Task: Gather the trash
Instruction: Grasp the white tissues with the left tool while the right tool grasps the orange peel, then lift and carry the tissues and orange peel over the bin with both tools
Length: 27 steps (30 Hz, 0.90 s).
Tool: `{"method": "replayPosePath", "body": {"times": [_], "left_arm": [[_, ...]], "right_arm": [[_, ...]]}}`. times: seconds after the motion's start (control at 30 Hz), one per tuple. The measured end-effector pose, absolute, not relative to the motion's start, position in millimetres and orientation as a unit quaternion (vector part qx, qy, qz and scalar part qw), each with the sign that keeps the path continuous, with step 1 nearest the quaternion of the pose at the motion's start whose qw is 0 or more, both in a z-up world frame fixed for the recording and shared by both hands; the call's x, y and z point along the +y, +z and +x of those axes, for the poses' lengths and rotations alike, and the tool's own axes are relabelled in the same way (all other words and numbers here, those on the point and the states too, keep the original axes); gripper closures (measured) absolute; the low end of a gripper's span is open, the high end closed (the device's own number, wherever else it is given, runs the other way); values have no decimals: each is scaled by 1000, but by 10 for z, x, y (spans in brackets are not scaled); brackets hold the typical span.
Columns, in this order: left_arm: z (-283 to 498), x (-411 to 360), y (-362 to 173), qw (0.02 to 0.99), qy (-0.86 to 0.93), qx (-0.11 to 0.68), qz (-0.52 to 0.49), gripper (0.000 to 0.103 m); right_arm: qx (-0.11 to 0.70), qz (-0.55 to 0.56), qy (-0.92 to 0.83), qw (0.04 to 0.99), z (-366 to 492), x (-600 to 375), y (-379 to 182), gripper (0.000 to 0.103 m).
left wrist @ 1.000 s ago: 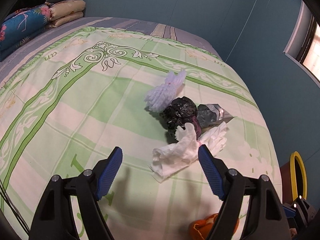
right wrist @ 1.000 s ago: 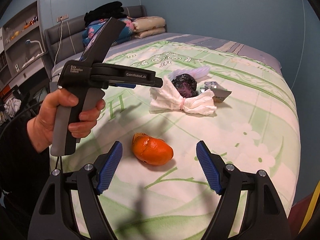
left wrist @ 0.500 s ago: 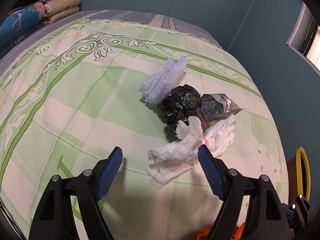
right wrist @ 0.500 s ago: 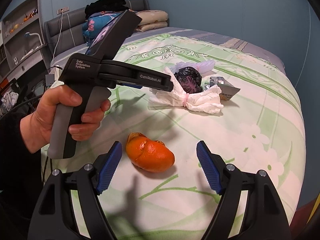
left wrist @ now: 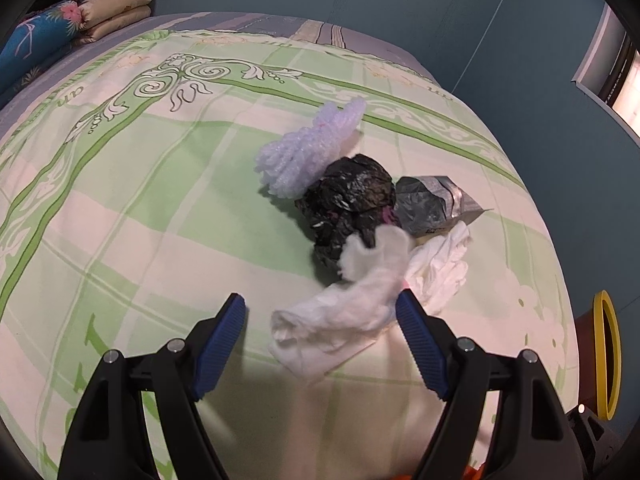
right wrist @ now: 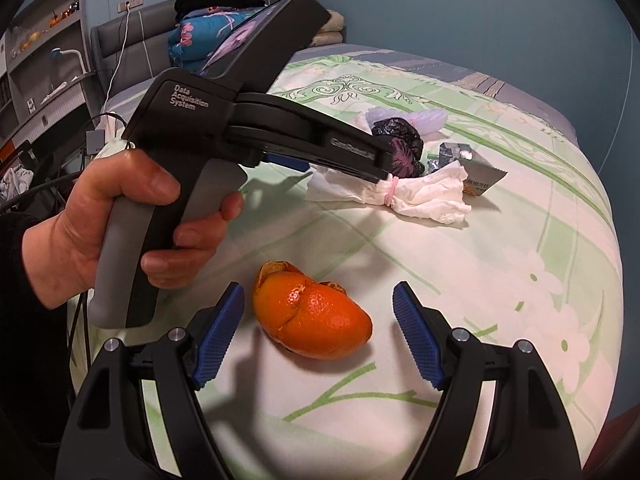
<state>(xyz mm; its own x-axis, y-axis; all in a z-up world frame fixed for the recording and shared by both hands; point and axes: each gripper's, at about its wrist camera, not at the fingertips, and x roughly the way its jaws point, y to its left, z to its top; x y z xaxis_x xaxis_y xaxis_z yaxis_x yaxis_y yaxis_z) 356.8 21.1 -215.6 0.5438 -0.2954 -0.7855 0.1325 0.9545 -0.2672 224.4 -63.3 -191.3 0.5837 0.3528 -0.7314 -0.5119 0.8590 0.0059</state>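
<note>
A crumpled white tissue [left wrist: 352, 304] tied with a pink band lies on the green checked bedspread [left wrist: 160, 220], between the open blue pads of my left gripper [left wrist: 320, 320]. Behind it sit a black crumpled bag [left wrist: 348, 200], a white foam net [left wrist: 308, 152] and a silver wrapper [left wrist: 432, 204]. My right gripper [right wrist: 318, 320] is open around an orange peel [right wrist: 312, 324] on the bedspread [right wrist: 500, 300]. In the right wrist view the left gripper's body [right wrist: 240, 120] reaches over the tissue [right wrist: 424, 196].
Folded pillows and a floral quilt [left wrist: 80, 20] lie at the head of the bed. A yellow-rimmed bin [left wrist: 608, 352] stands on the floor beyond the bed's right edge. Shelves [right wrist: 40, 60] and cables are at the left of the right wrist view.
My left gripper has moved forward and down, so the tissue now lies between its pads. My right gripper has closed in on the orange peel. Both stay open.
</note>
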Motion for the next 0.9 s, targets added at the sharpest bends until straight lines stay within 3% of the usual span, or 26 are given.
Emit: {"method": "replayPosePath", "body": {"times": [0.17, 0.23, 0.47, 0.9], "left_arm": [[3566, 136, -2173, 871, -135, 464, -82, 40], [3561, 125, -2166, 871, -139, 465, -82, 48], [3558, 120, -2201, 866, -136, 473, -85, 62], [3460, 128, -2105, 865, -147, 468, -103, 80]], "right_arm": [[392, -102, 246, 880, 2244, -600, -1963, 33], [395, -103, 246, 879, 2247, -588, -1979, 40], [408, -89, 254, 873, 2270, -610, -2003, 56], [397, -62, 248, 881, 2247, -763, -1937, 70]]}}
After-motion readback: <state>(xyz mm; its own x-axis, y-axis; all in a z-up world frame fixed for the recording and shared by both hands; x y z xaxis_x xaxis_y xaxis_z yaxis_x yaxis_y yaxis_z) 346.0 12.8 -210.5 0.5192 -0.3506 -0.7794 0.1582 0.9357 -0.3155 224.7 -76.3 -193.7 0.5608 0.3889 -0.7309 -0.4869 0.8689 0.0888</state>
